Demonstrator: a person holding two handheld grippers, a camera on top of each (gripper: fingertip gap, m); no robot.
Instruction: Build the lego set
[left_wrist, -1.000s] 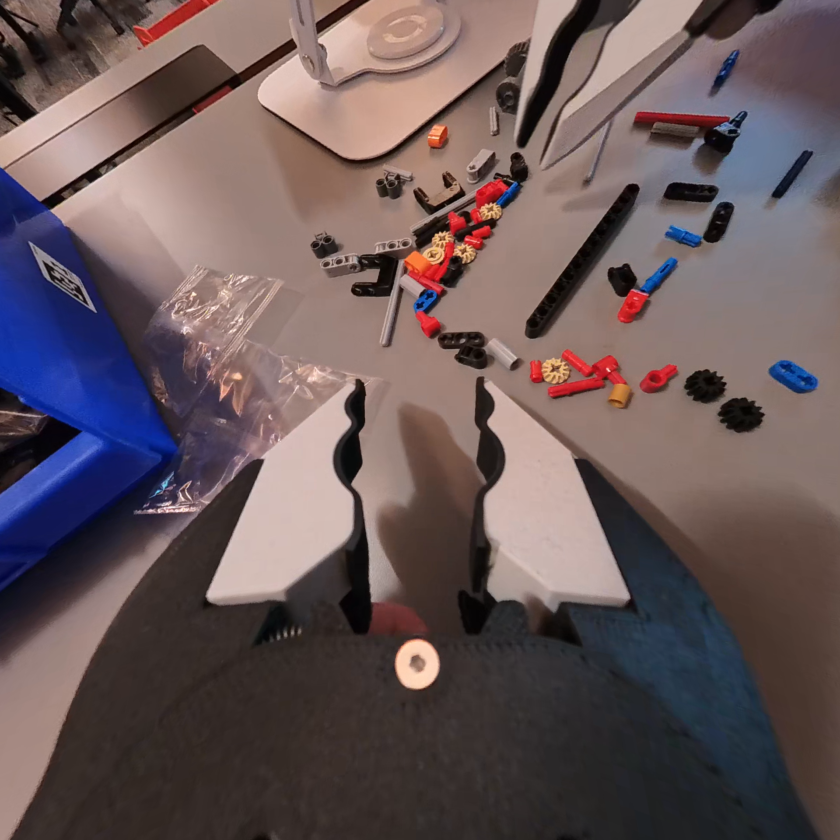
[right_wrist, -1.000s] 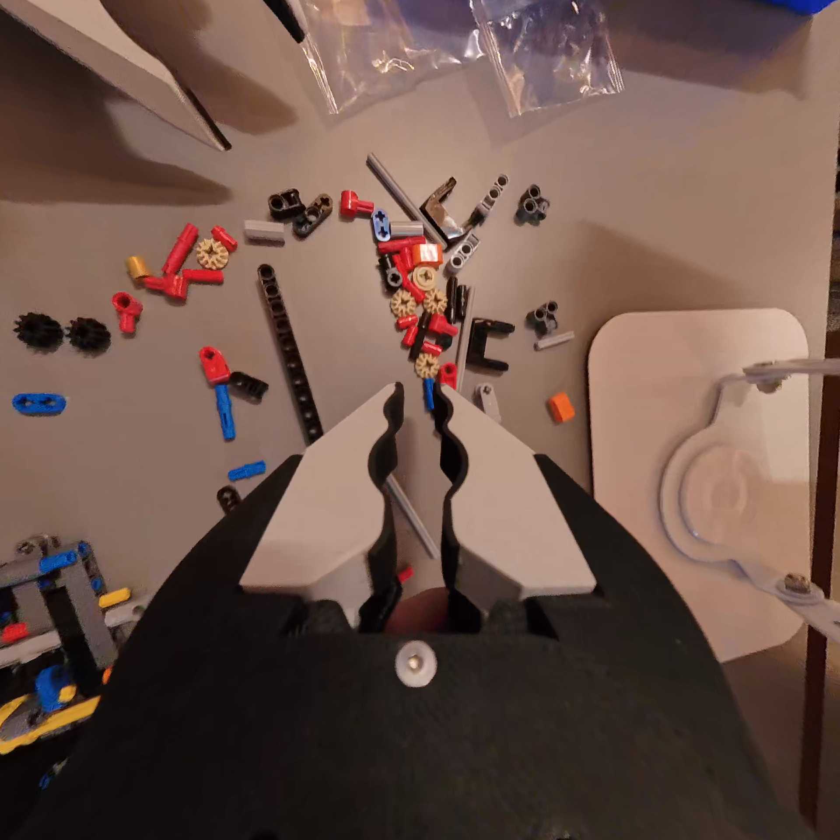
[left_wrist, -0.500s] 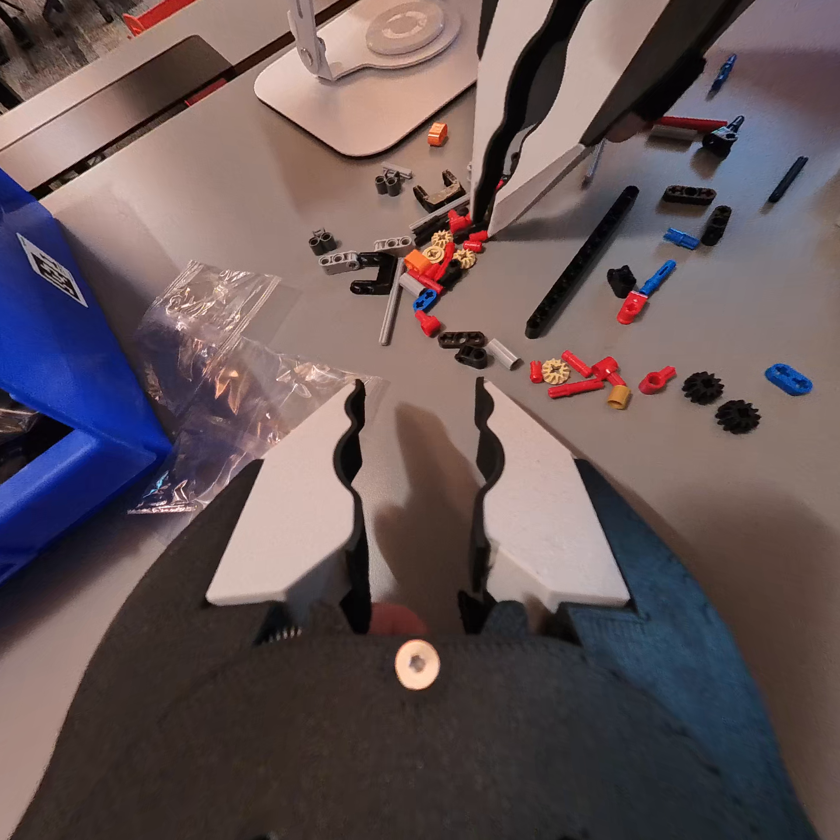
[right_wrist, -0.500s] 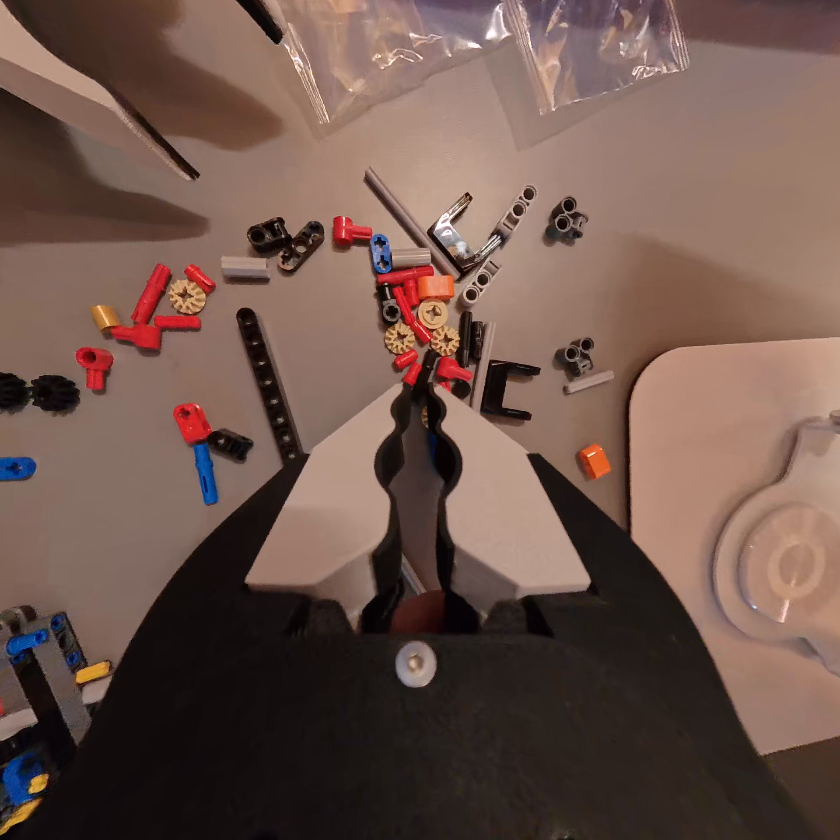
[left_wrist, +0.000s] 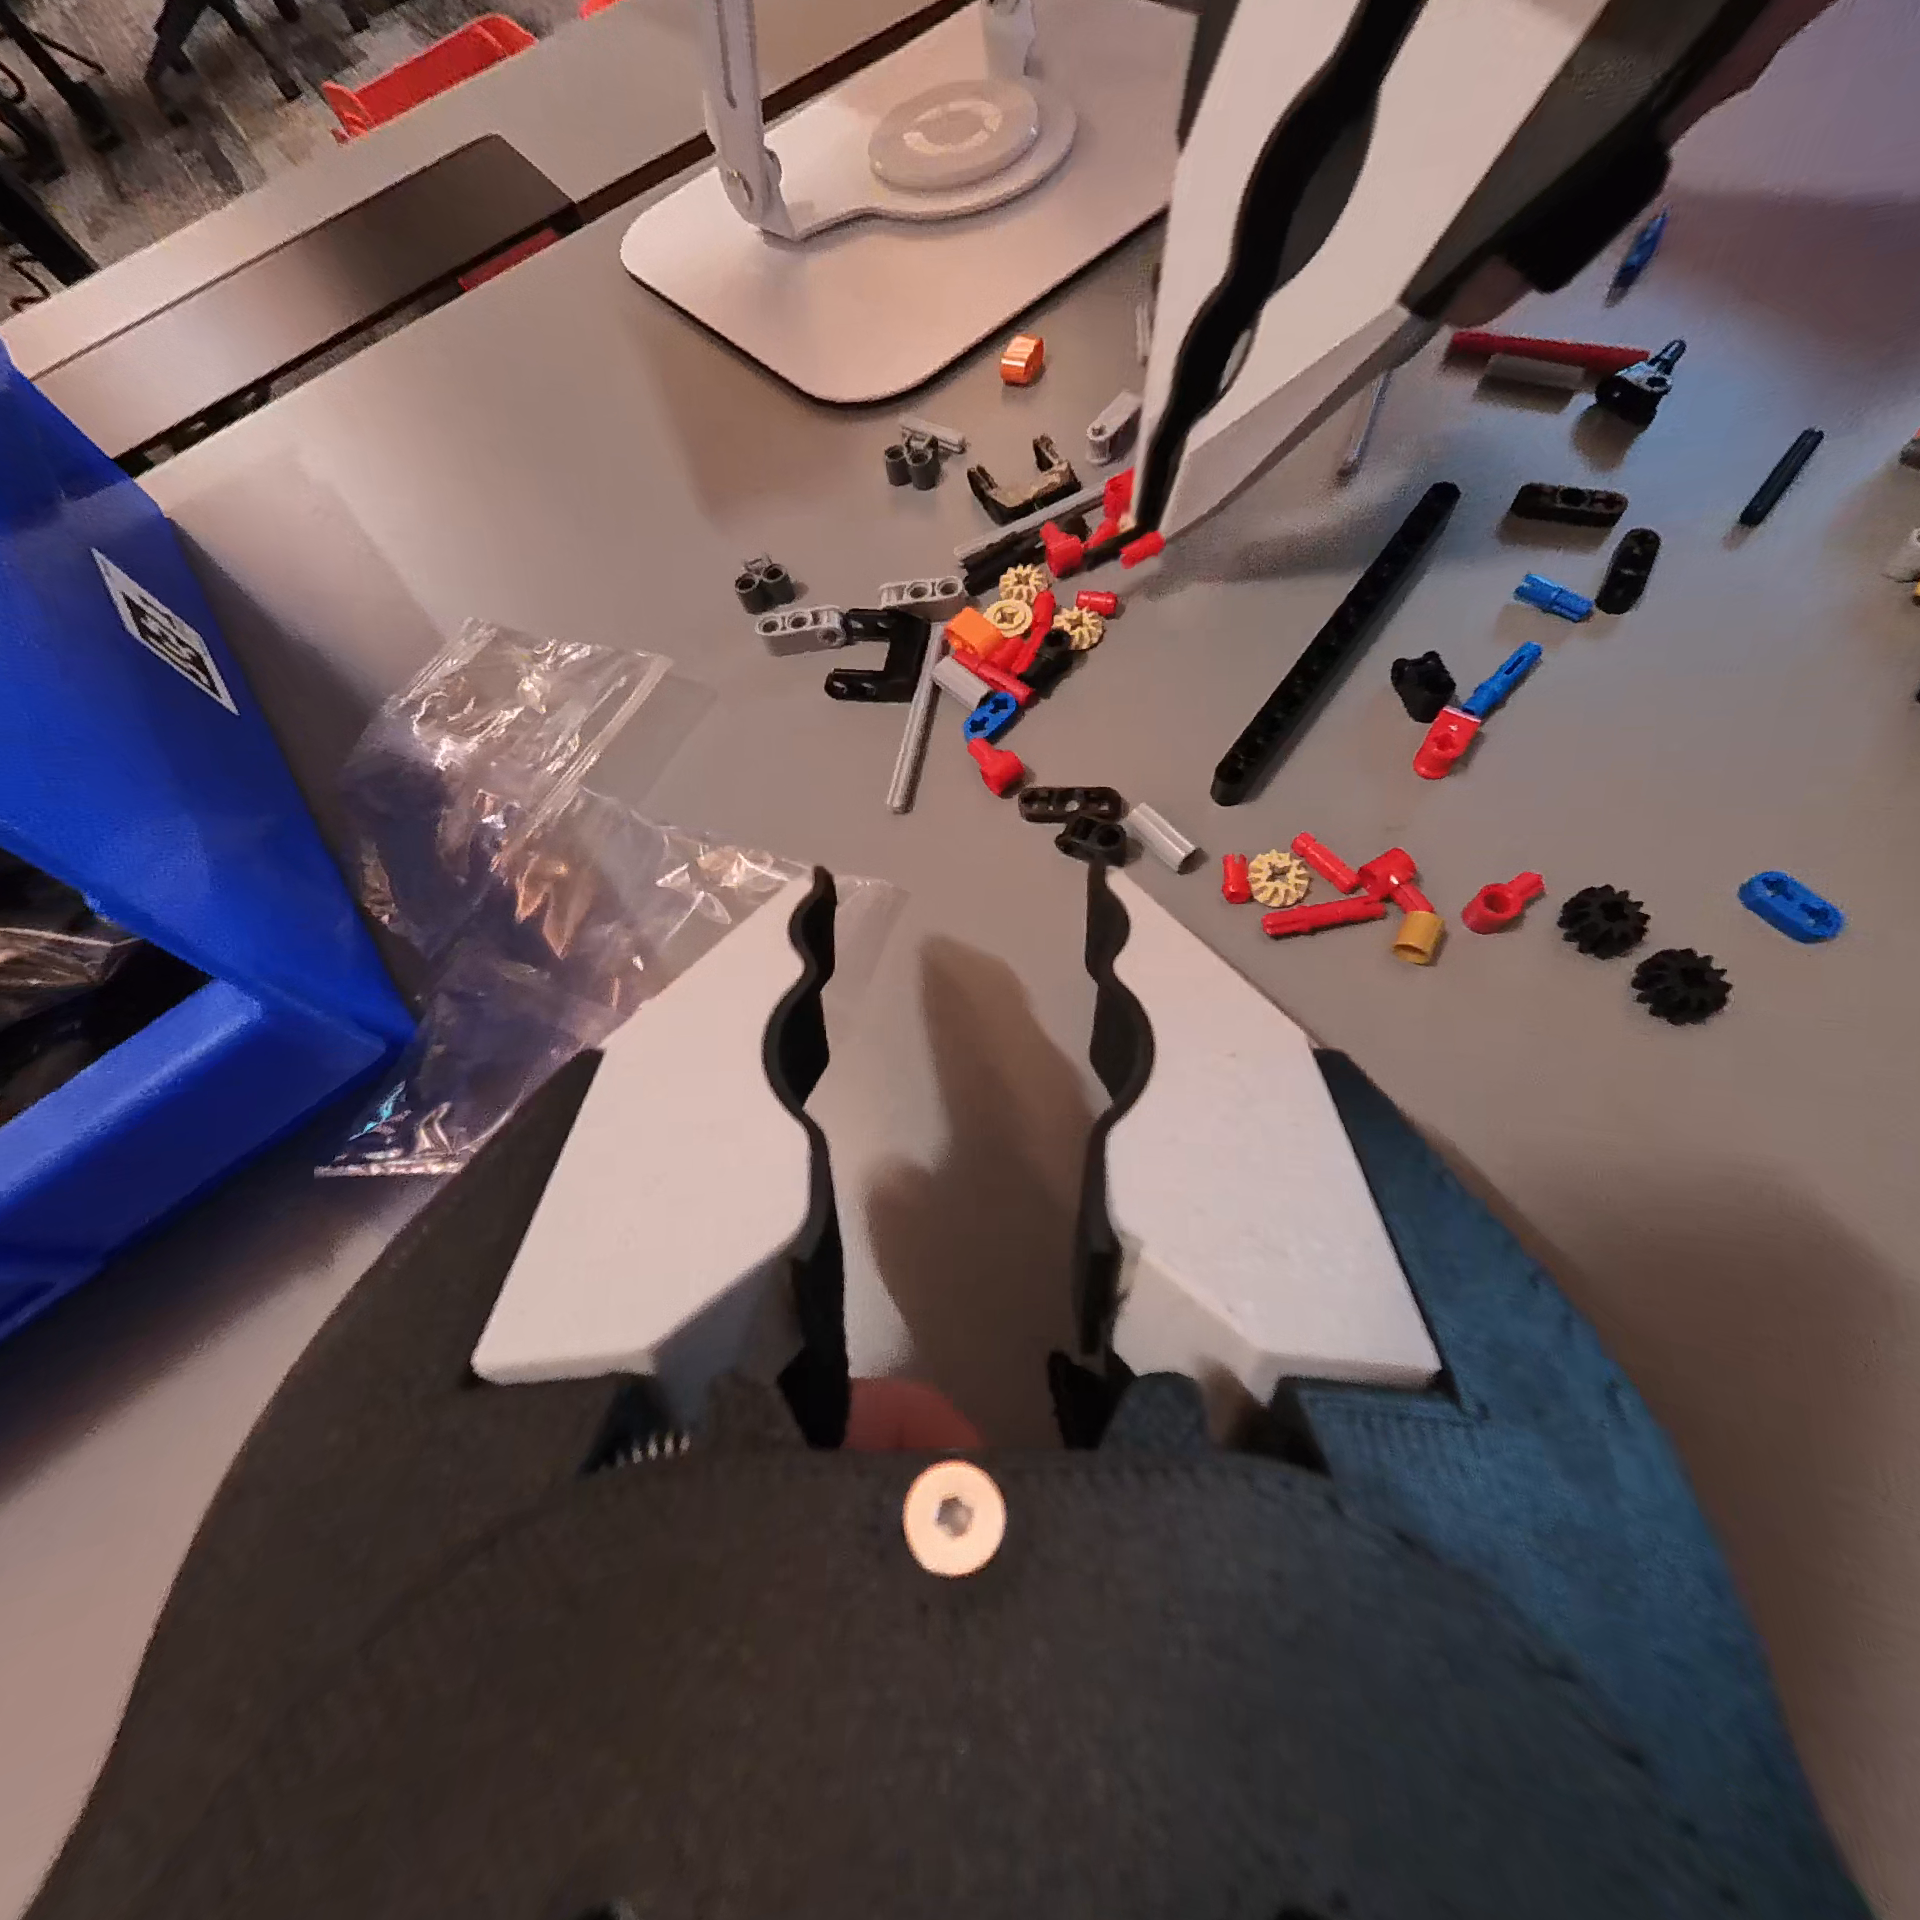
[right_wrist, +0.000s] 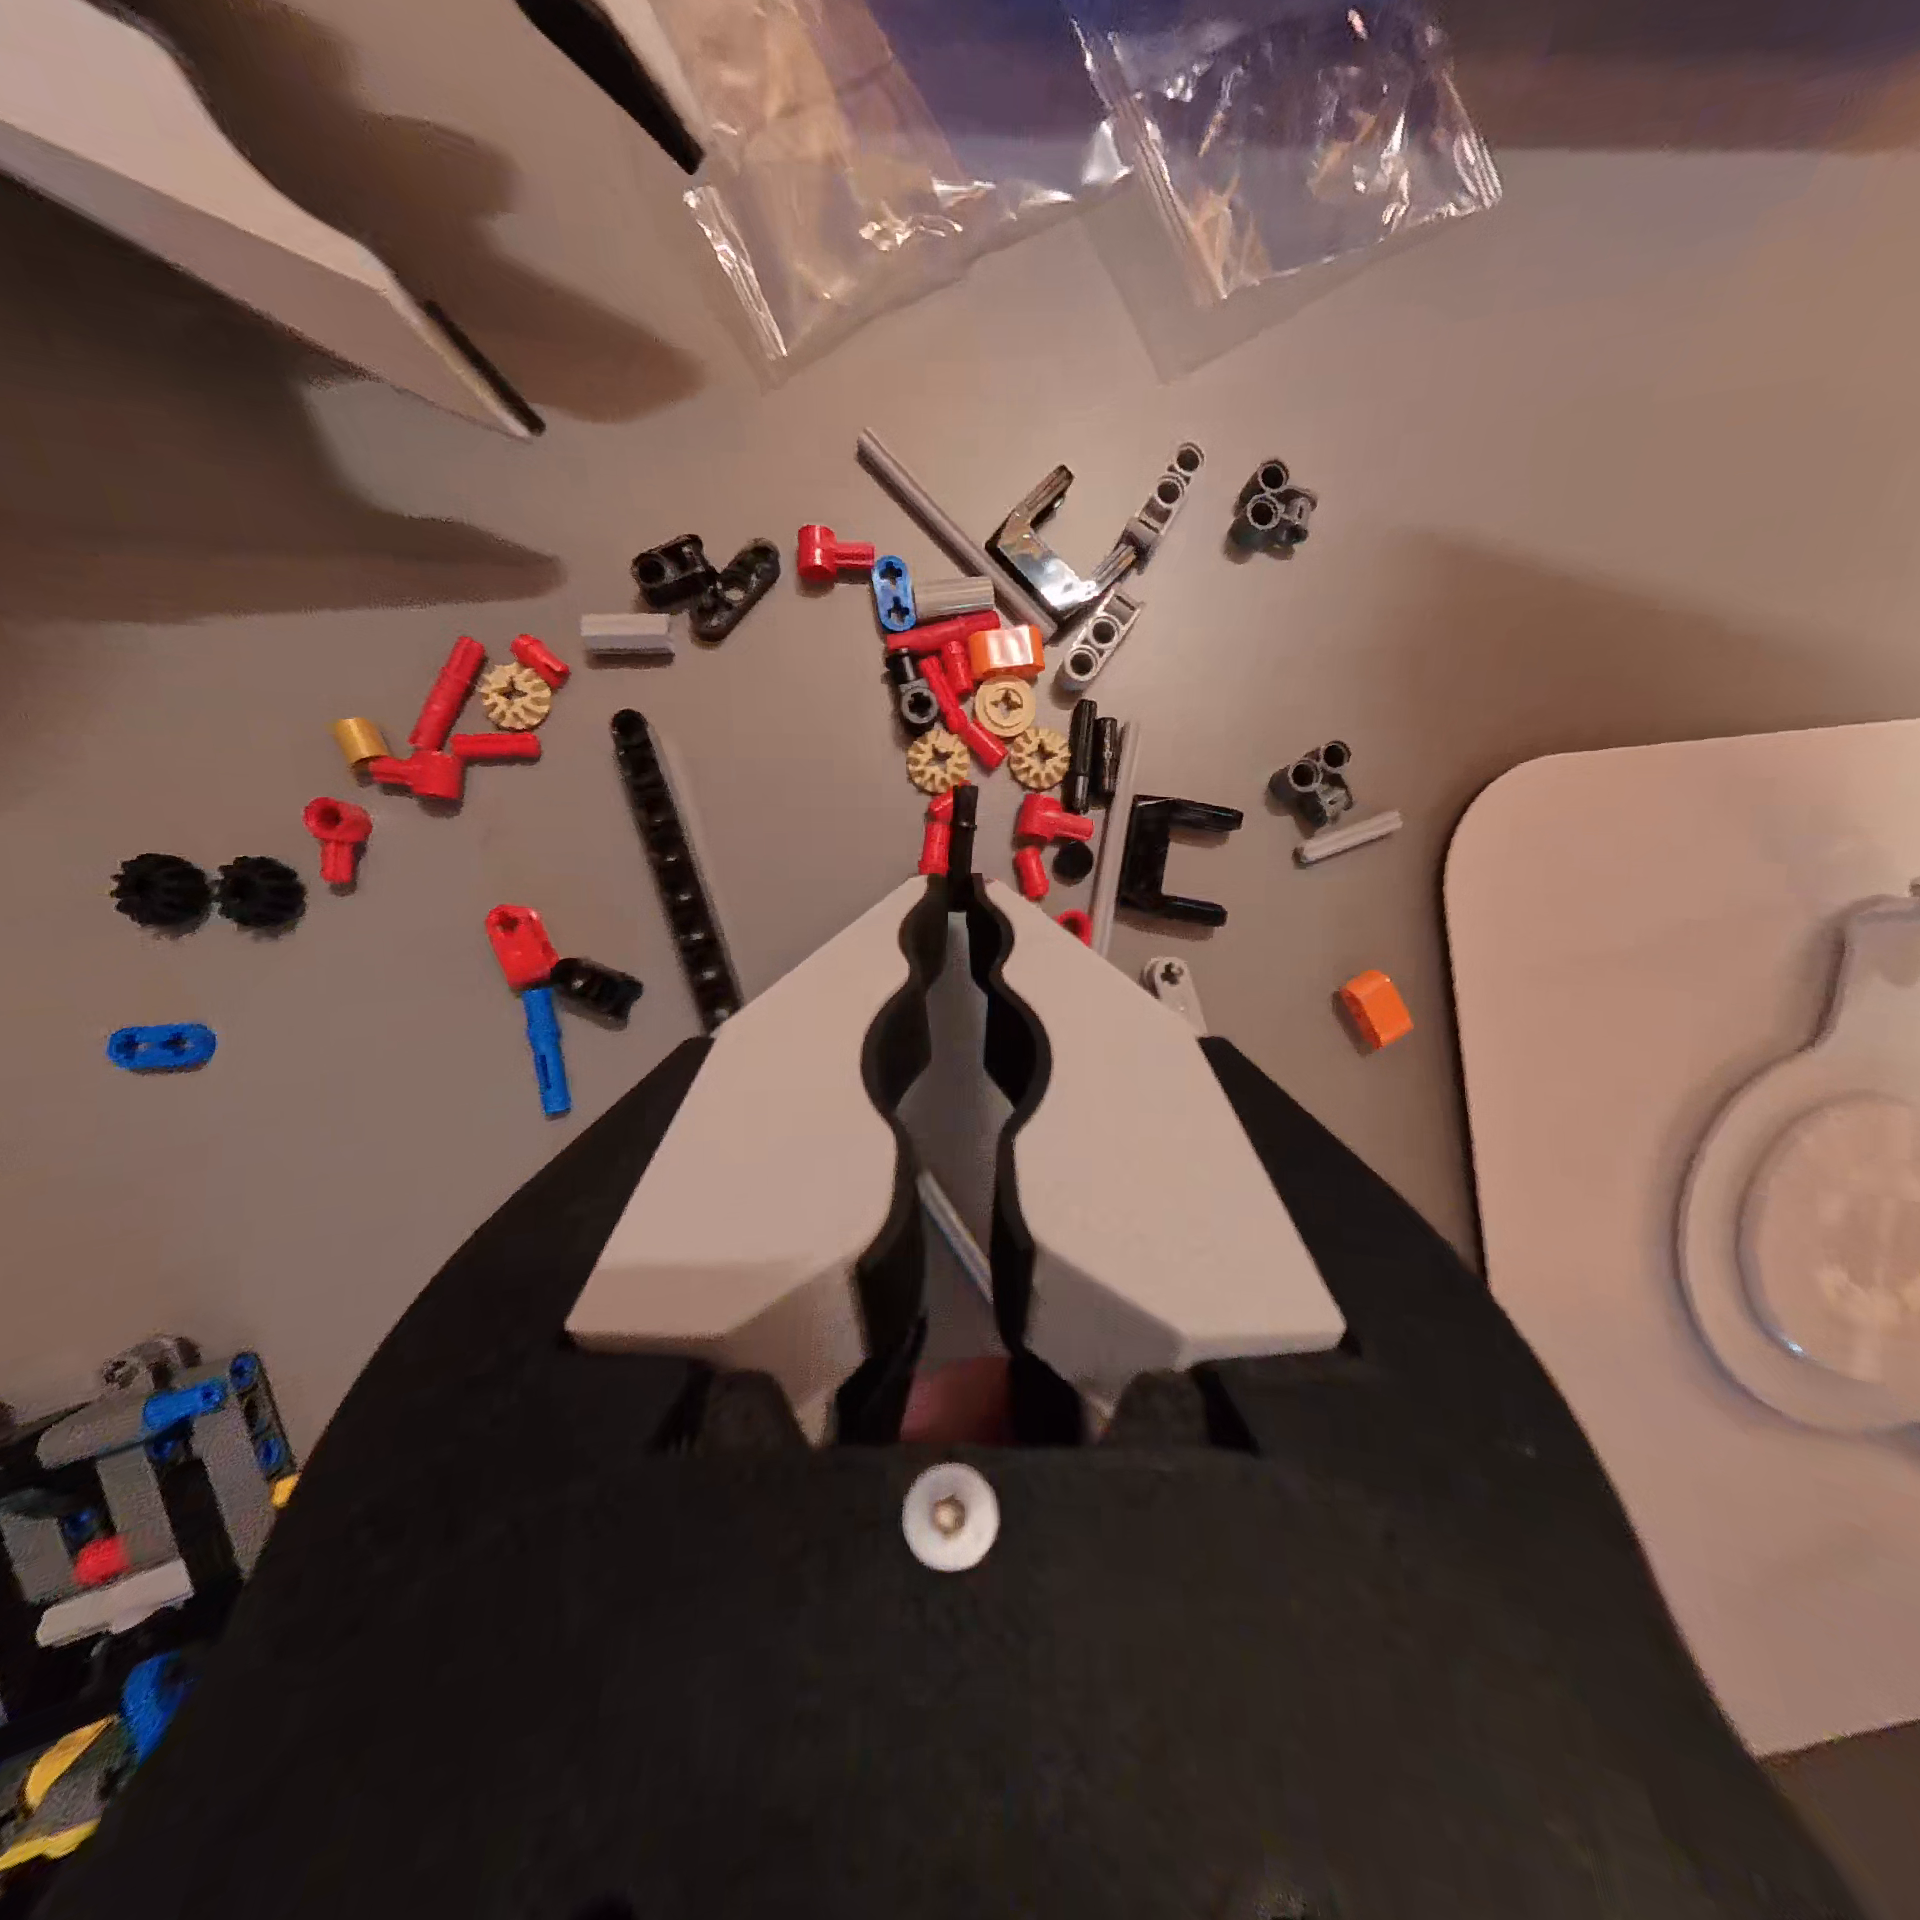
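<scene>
Right gripper (right_wrist: 954, 885): jaws nipped on a small black pin (right_wrist: 964, 831) over the loose lego pile (right_wrist: 977, 717) on the bench (right_wrist: 312, 1143). Left gripper (left_wrist: 956, 904): jaws open, empty. Risk: shallow tip hold; pin may twist out or drag neighbours.

- The desk (left_wrist: 582, 488) is plain grey.
- The left gripper (left_wrist: 956, 894) has pale grey fingers (left_wrist: 686, 1143) with black wavy inner edges, on a black body.
- At its 9 o'clock, the bin (left_wrist: 135, 790) is bright blue.
- The long beam (left_wrist: 1335, 644) is black.
- The gears (right_wrist: 208, 891) are black; others (right_wrist: 516, 694) are tan.
- The pins (right_wrist: 447, 681) are red.
- The oval link (right_wrist: 161, 1045) is blue.
- The small curved piece (right_wrist: 1374, 1006) is orange.
</scene>
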